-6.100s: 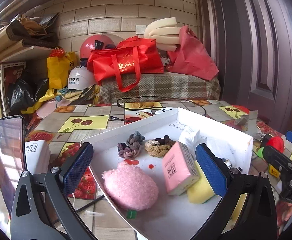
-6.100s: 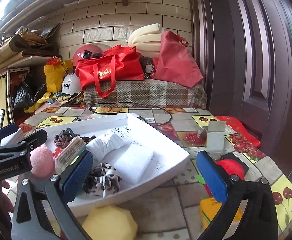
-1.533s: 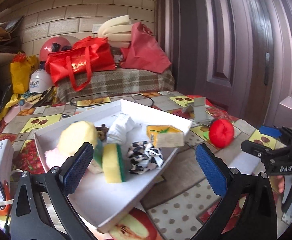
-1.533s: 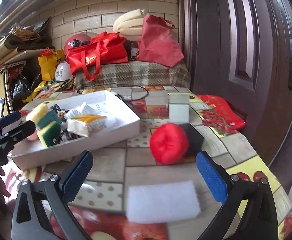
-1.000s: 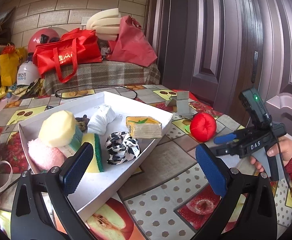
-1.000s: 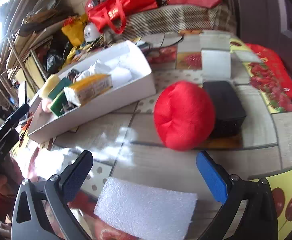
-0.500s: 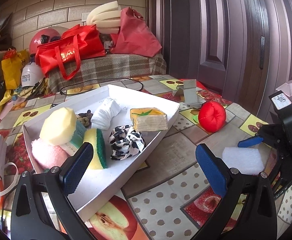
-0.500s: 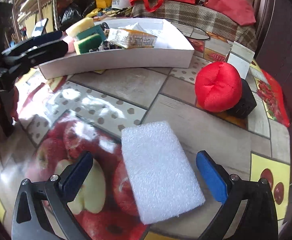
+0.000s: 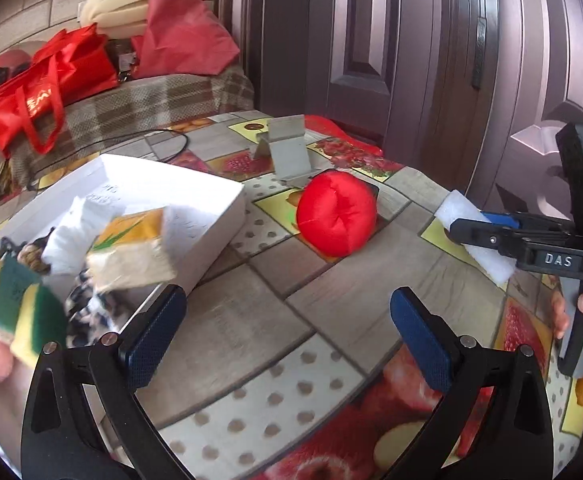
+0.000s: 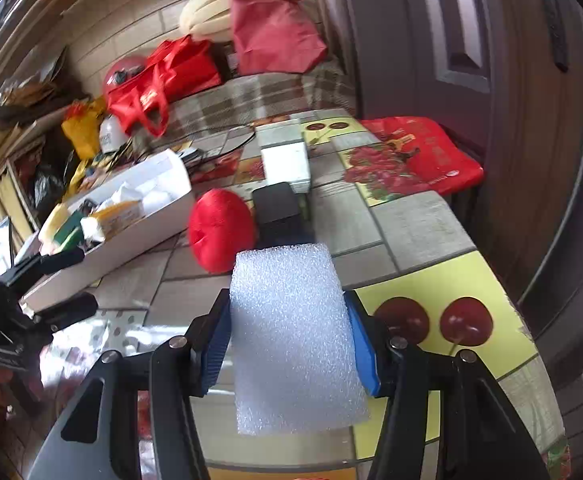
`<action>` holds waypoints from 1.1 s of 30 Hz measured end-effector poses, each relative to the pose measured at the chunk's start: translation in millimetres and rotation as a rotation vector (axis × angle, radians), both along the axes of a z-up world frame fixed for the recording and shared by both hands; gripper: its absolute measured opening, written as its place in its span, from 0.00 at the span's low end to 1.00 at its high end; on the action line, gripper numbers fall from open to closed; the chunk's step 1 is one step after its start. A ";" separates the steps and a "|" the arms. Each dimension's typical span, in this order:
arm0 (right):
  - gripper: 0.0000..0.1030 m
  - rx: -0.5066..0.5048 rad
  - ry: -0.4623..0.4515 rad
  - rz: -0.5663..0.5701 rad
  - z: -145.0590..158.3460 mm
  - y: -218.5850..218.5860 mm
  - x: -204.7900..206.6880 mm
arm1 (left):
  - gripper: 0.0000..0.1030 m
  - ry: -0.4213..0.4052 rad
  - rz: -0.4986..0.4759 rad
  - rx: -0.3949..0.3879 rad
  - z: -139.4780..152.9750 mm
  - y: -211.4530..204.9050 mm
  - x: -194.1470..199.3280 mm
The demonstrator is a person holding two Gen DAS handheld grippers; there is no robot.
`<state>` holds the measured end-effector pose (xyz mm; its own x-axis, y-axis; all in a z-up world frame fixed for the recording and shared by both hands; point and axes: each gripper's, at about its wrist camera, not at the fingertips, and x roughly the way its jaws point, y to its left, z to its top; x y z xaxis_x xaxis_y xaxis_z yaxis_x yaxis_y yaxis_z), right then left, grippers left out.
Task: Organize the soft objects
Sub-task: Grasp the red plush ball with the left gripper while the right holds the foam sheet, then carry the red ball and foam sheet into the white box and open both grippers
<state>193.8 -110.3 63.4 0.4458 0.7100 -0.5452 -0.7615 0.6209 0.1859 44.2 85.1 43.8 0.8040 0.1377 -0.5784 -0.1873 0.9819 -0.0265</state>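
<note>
Desk (image 9: 275, 280) with fruit-print cloth, white tray (image 9: 211, 216) of soft items at left.
Red cushion (image 9: 336, 218) lies beside tray, on desk. Right tool (image 10: 289, 332) clamps white foam block (image 10: 291, 336), raised off desk. Left tool (image 9: 287, 332) gapes wide, holding nothing.

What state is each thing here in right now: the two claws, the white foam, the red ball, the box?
Right claw: shut on the white foam block.
White foam block: gripped on both sides.
Left claw: open, holding nothing.
Round red plush cushion: loose on the table, outside the box.
White cardboard box: open-topped, holding sponges and other soft items.
Black box: on the table behind the cushion.
</note>
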 end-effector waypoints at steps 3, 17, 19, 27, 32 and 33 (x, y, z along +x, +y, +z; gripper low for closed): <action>0.53 0.047 0.012 -0.017 0.1 -8.6 2.2 | 1.00 0.037 0.004 0.017 -1.2 -5.8 37.6; 0.53 0.155 0.074 -0.055 -2.9 -26.9 7.1 | 0.56 0.050 -0.038 -0.026 -3.7 -4.2 90.1; 0.53 0.156 0.045 -0.073 -0.7 -28.6 2.9 | 0.56 -0.007 -0.021 -0.016 1.3 -6.8 72.9; 0.53 0.129 -0.115 -0.110 11.4 6.9 -32.0 | 0.56 -0.269 0.189 0.140 19.0 1.4 -31.0; 0.53 0.120 -0.141 -0.032 18.0 60.0 -47.1 | 0.56 -0.260 0.311 0.157 22.3 47.3 -80.9; 0.53 0.129 -0.132 -0.016 19.6 70.3 -49.7 | 0.57 -0.262 0.341 0.140 25.5 60.9 -89.3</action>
<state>144.0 -40.0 83.0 0.5190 0.7626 -0.3860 -0.7750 0.6104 0.1639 -45.1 146.0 69.3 0.8159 0.4828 -0.3183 -0.5057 0.8626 0.0122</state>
